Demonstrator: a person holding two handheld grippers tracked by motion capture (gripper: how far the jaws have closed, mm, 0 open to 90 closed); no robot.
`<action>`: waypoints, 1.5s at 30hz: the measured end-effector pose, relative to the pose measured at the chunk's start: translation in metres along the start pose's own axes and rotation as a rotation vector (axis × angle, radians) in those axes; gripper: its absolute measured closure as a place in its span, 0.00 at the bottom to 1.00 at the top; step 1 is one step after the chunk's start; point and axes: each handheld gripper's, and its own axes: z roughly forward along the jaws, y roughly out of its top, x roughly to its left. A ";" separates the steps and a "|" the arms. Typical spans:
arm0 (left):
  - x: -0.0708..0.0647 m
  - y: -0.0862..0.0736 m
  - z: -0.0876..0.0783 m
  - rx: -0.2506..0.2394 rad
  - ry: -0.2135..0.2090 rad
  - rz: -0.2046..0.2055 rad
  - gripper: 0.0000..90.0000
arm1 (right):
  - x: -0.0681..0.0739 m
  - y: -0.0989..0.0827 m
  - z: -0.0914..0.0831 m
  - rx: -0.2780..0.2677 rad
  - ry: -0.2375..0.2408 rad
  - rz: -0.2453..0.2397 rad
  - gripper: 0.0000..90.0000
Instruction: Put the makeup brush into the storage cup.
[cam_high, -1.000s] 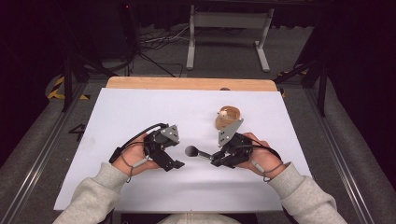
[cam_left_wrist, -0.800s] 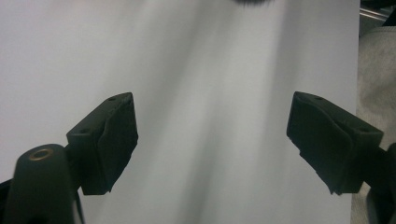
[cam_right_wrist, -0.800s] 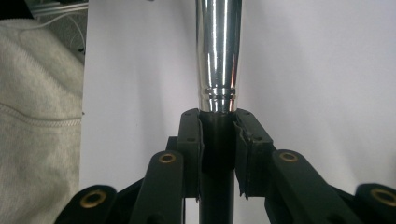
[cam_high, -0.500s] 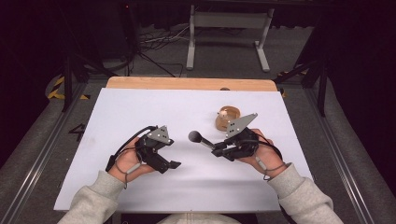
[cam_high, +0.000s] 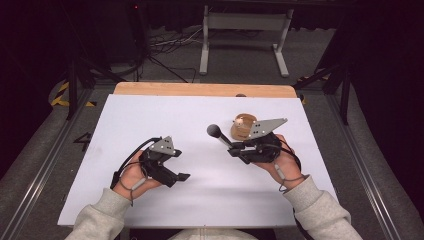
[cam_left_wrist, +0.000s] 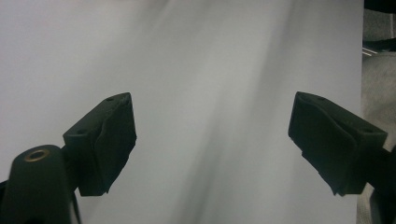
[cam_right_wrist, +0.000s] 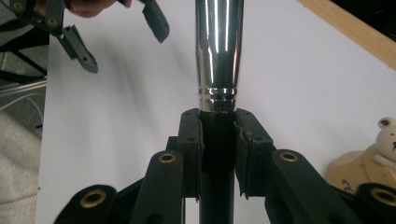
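My right gripper (cam_high: 235, 148) is shut on the black lower end of a microphone-like tool (cam_high: 219, 135) with a round black head. It holds the tool off the white table sheet (cam_high: 165, 120), head toward the far left. In the right gripper view the pads (cam_right_wrist: 190, 140) clamp the black stem just under the tool's chrome shaft (cam_right_wrist: 217, 46). My left gripper (cam_high: 181, 176) hovers low at the near left, open and holding nothing. In its own view the left gripper (cam_left_wrist: 212, 144) has its jaws wide apart over bare white sheet.
A small tan bear figure in a brown dish (cam_high: 243, 126) sits just beyond my right gripper, and the bear figure (cam_right_wrist: 369, 154) appears at the lower right of the right gripper view. The wooden table edge (cam_high: 200, 89) runs along the far side. Dark floor and stands surround the table.
The right gripper has carried the tool away from me and to the right, toward the bear dish. The left hand has drawn back to the left, apart from the tool.
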 end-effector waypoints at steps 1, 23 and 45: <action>0.000 -0.001 0.000 -0.004 0.003 -0.004 0.17 | -0.001 0.000 0.000 -0.014 -0.013 0.006 0.83; 0.005 -0.018 -0.007 -0.041 0.027 -0.049 0.16 | -0.019 0.008 -0.004 -0.256 -0.190 0.130 0.83; 0.008 -0.032 -0.013 -0.074 0.088 -0.088 0.14 | -0.043 0.012 0.001 -0.382 -0.371 0.139 0.83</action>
